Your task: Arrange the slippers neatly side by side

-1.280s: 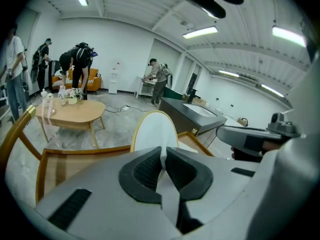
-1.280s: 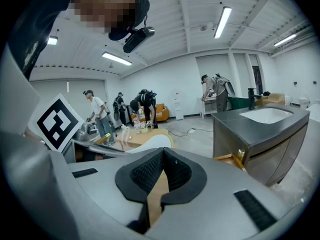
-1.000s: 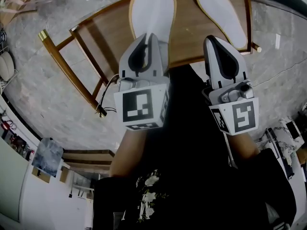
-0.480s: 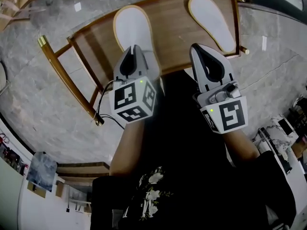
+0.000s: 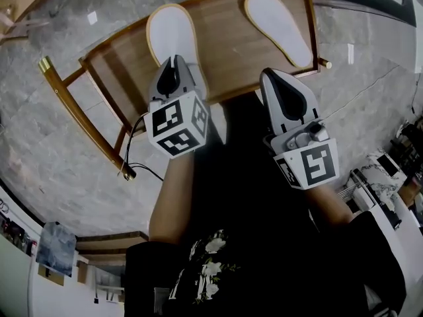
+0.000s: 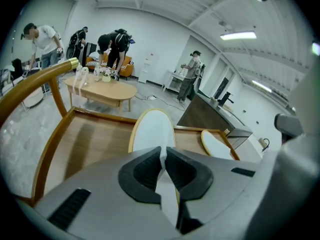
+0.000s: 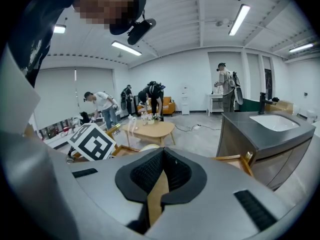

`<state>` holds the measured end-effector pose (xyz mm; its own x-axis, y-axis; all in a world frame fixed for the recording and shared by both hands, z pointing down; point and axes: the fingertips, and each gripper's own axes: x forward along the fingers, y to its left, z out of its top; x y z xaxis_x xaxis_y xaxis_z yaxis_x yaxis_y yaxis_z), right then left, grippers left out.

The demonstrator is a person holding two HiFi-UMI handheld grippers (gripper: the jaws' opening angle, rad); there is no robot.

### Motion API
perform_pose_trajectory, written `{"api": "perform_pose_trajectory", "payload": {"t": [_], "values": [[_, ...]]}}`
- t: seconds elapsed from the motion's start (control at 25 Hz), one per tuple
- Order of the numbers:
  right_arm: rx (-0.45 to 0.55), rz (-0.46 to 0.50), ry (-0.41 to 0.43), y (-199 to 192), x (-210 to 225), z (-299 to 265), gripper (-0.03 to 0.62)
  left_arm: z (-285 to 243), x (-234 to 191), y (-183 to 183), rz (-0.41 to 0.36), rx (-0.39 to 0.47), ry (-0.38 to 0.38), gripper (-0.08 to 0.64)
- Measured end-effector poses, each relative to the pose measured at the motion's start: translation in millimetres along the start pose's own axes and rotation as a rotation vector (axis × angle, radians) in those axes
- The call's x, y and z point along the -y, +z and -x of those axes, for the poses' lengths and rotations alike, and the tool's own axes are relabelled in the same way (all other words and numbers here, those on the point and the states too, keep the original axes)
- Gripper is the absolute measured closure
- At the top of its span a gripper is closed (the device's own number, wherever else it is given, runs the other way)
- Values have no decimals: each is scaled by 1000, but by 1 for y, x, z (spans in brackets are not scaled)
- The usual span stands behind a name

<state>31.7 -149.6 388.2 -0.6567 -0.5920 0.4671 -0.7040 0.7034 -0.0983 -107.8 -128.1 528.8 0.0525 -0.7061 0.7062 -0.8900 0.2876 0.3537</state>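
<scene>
Two white slippers with tan rims are over a wooden chair seat. My left gripper is shut on the heel end of the left slipper, whose white sole shows as a strip between the pads. In the left gripper view this slipper runs straight ahead from the left gripper, its toe over the seat's far rim. The right slipper lies flat at the seat's right, also seen as the right slipper. My right gripper hovers short of it, shut and empty; past the right gripper only wood shows.
The chair's curved rail with a brass cap sweeps down the left, and a cable hangs beside it. Grey marble floor surrounds the chair. Farther off stand a low oval table with several people and a dark counter.
My left gripper has come down toward the seat with the left slipper, which now looks smaller and lower. The right gripper has shifted only slightly.
</scene>
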Motion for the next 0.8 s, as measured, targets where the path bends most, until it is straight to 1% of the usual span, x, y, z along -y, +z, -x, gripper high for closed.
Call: {"api": "perform_pose_trajectory", "payload": {"t": [0.08, 0.24, 0.44, 0.56, 0.64, 0.8], "values": [[2, -1, -4, -1, -2, 1, 594, -2, 0, -2, 20, -10, -12, 545], [17, -3, -28, 5, -1, 6, 594, -3, -2, -8, 25, -20, -39, 544], [14, -4, -58, 4, 2, 17, 594, -7, -5, -15, 14, -43, -41, 543], [13, 3, -68, 5, 1, 20, 594, -9, -8, -19, 40, -56, -48, 542], [19, 9, -77, 10, 3, 22, 594, -10, -10, -22, 58, -64, -52, 533], [49, 27, -88, 23, 10, 28, 594, -12, -12, -23, 63, -73, -61, 499]]}}
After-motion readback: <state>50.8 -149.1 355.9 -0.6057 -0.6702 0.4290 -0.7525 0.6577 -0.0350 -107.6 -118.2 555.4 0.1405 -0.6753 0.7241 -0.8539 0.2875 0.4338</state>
